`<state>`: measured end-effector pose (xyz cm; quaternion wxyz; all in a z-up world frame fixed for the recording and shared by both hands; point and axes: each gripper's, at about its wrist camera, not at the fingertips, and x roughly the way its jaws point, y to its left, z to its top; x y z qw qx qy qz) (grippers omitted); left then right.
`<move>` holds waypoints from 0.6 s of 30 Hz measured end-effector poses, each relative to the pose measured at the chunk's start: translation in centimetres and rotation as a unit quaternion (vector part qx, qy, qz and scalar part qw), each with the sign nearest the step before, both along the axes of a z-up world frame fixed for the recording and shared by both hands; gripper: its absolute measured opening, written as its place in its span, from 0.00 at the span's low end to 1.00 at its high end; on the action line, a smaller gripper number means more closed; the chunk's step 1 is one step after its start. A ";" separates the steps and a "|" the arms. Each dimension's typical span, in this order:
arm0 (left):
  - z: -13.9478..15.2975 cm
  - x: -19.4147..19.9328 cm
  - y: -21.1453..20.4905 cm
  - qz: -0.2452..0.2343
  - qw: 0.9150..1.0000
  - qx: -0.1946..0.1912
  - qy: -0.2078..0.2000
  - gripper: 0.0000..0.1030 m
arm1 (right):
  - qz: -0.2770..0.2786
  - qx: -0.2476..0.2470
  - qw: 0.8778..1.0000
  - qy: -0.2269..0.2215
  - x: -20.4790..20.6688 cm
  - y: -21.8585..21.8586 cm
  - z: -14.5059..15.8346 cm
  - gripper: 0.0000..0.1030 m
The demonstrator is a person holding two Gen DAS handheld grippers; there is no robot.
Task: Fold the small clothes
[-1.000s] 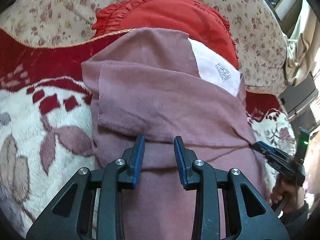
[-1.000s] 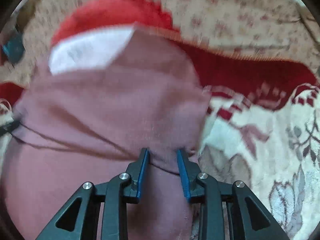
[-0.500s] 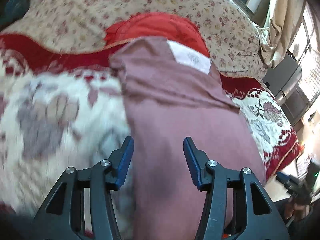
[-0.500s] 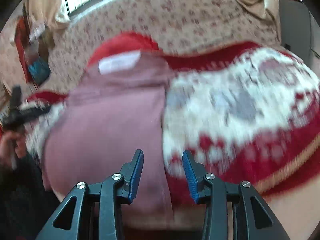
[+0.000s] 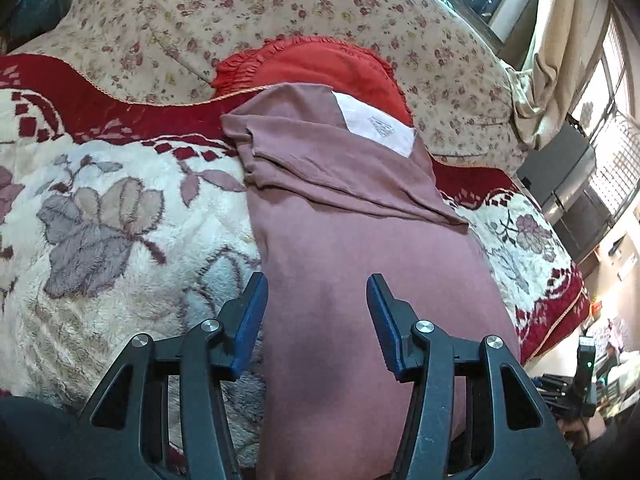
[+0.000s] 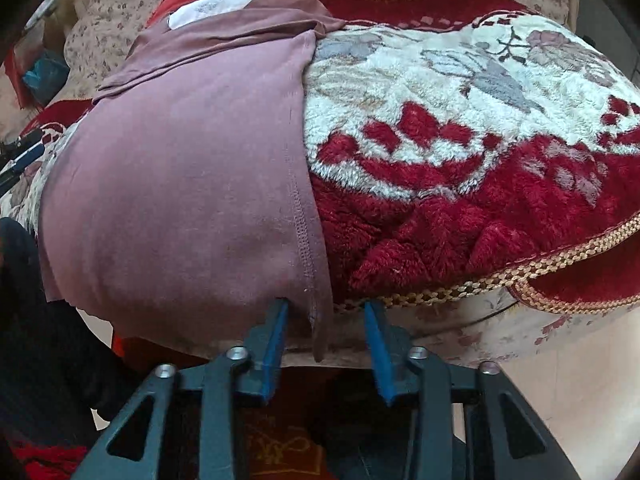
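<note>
Because the mauve T-shirt (image 5: 360, 264) lies lengthwise on a plush floral blanket (image 5: 104, 216) with its near hem draped over the blanket's front edge, the main hazard is slippage: a pull toward either gripper could drag the whole garment off the sofa, and the folded sleeves could spring loose, since nothing pins the fabric. A second hazard is a partial pinch; the right gripper (image 6: 326, 320) has its blue pads spread apart on either side of the stitched hem corner (image 6: 316, 312), and closing on the single hanging edge only would probably lift one layer and skew the fold. The left gripper (image 5: 316, 304) is likewise spread wide and holds nothing; its left pad sits at the shirt's left edge and its right pad over the body panel, so a closure here would bunch cloth rather than grasp a corner. The plush pile may also catch the thin knit during a lift. The shirt appears as a narrow strip extending straight ahead of both grippers, sides already turned inward, with a diagonal sleeve fold across the far part and a white neck label (image 5: 376, 126) at the far end, which rests against a red frilled cushion (image 5: 320, 64). The fabric looks thin, soft and lightly creased
</note>
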<state>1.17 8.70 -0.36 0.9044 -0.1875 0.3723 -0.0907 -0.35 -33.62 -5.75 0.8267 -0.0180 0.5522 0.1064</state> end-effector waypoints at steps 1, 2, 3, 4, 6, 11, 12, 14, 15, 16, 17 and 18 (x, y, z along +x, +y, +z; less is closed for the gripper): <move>0.0 0.0 0.0 0.000 1.000 -0.001 0.000 0.49 | 0.005 0.003 1.000 0.002 0.0 0.1 0.0 0.20; 0.0 0.0 0.0 0.000 1.000 -0.002 0.001 0.49 | 0.010 0.003 1.000 0.002 0.0 0.3 0.0 0.16; -0.1 0.0 0.0 0.000 1.000 -0.003 0.002 0.49 | 0.018 0.000 1.000 0.003 -0.1 0.6 0.0 0.15; -0.2 0.1 0.0 -0.001 1.000 -0.004 0.003 0.49 | 0.022 -0.001 1.000 0.006 -0.2 0.8 -0.1 0.13; -0.3 0.2 -0.1 -0.002 1.000 -0.005 0.008 0.49 | 0.027 -0.002 1.000 0.004 -0.4 1.0 -0.2 0.11; -0.1 0.1 0.3 0.004 1.000 -0.013 0.017 0.49 | 0.017 0.010 1.000 0.011 -0.3 0.5 -0.5 0.11; 0.1 -0.1 0.4 0.005 1.000 -0.015 0.023 0.48 | 0.014 0.015 1.000 0.011 -0.4 0.4 -0.4 0.05; 1.0 -1.3 0.4 -0.004 0.999 -0.017 0.033 0.49 | 0.008 0.025 1.000 0.010 -0.6 -0.1 0.1 0.03; 1.5 -2.3 0.2 -0.017 0.999 -0.007 0.040 0.49 | 0.003 0.034 0.999 0.007 -0.7 -0.4 0.4 0.03; 1.8 -3.1 0.0 -0.027 0.999 0.006 0.044 0.49 | -0.003 0.057 0.998 -0.002 -0.8 -1.2 1.2 0.03; 2.1 -4.1 -0.2 -0.040 0.997 0.030 0.052 0.49 | -0.003 0.057 0.998 -0.002 -0.8 -1.2 1.2 0.03; 2.1 -4.7 -0.5 -0.046 0.996 0.048 0.061 0.49 | -0.003 0.069 0.998 -0.009 -0.9 -1.5 1.6 0.03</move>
